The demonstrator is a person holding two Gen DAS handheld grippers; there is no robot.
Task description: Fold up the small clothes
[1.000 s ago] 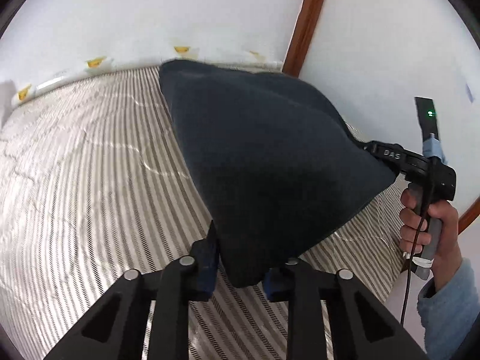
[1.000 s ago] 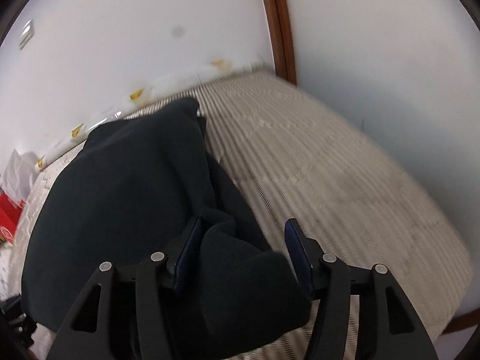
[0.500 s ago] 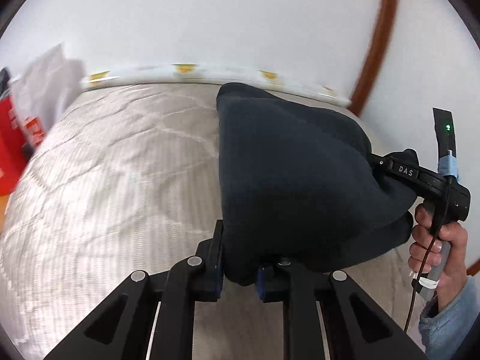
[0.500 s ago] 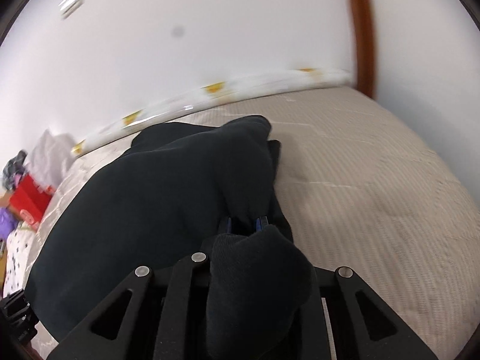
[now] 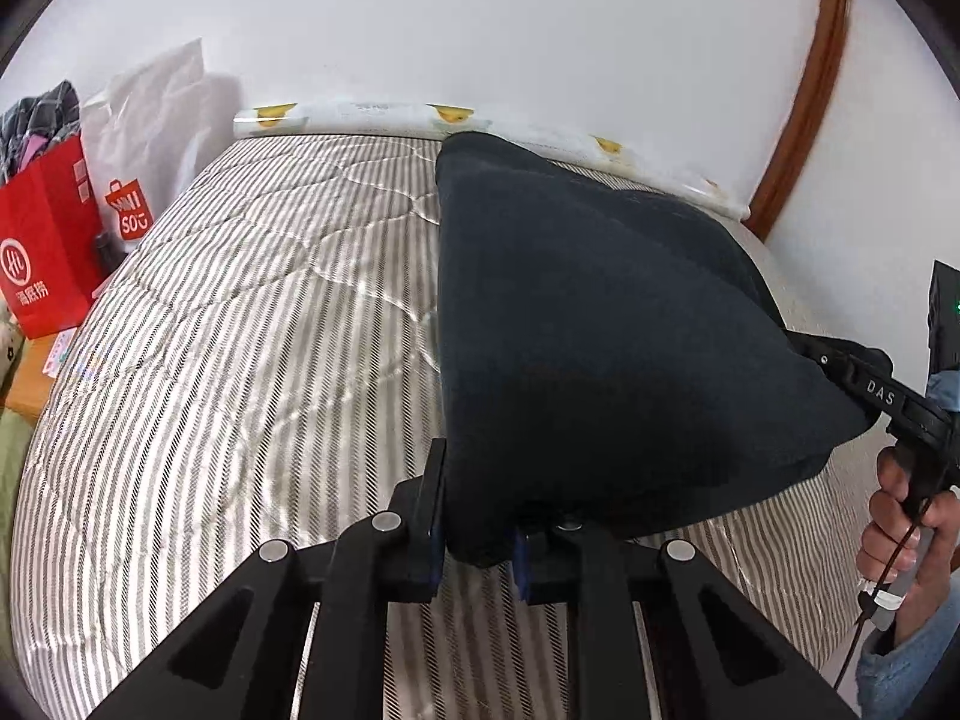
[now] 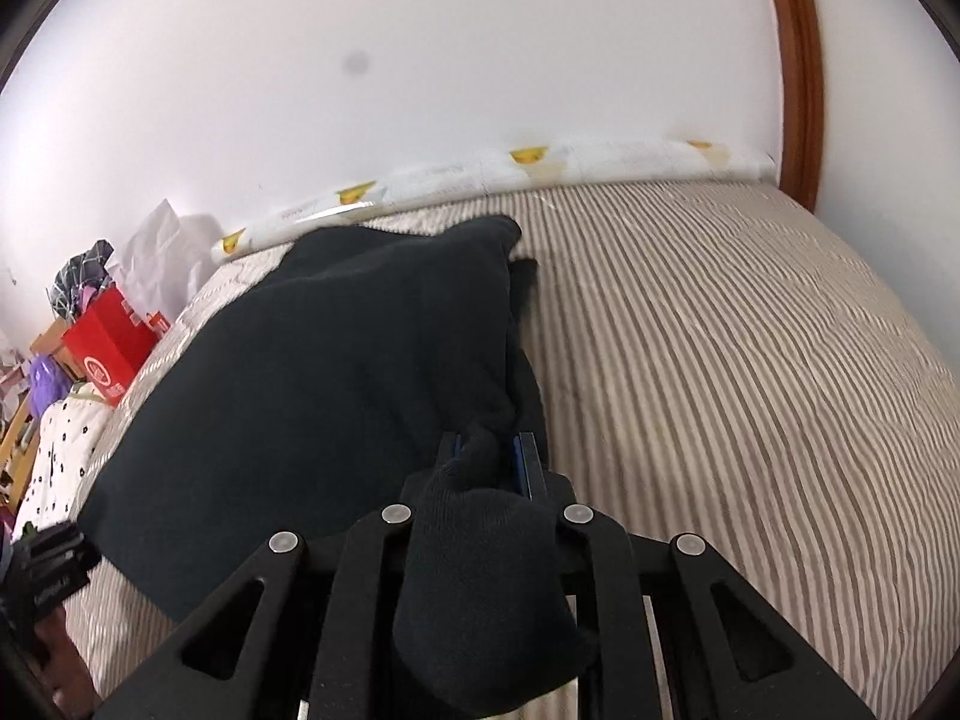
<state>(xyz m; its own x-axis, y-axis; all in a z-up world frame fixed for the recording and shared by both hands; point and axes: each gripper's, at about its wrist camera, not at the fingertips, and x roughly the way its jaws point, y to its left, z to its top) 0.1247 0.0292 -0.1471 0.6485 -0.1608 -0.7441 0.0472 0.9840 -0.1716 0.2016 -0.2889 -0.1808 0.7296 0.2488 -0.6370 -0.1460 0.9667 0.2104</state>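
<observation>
Left claw [image 5: 477,531]: jaws clamped on the near lower corner of the dark garment [image 5: 600,324], with fabric pinched between the blue pads. Right claw [image 6: 489,459]: jaws clamped on a bunched fold of the same garment [image 6: 336,372]; a loose lump of cloth hangs over the claw body toward the camera.

Garment position: stretched between the two claws and raised above the striped mattress [image 5: 240,330]. In the left wrist view, the cloth forms a taut triangular sheet rising from the left claw toward its far corner near the wall. The right edge of the sheet runs to the right claw [image 5: 804,345], which enters from the right side of that view. The right hand [image 5: 906,516] grips the handle below it, and a blue sleeve [image 5: 900,672] shows at the wrist.

In the right wrist view, the garment spreads leftward from the claw. Whether its far end touches the mattress cannot be determined.

Beyond the garment, a rolled white sheet with yellow marks [image 6: 540,165] lies along the far mattress edge against the white wall. A red paper bag [image 5: 45,240] and a white bag [image 5: 156,114] stand at the far left of the bed. A brown wooden frame [image 6: 798,72] runs up the wall on the right
</observation>
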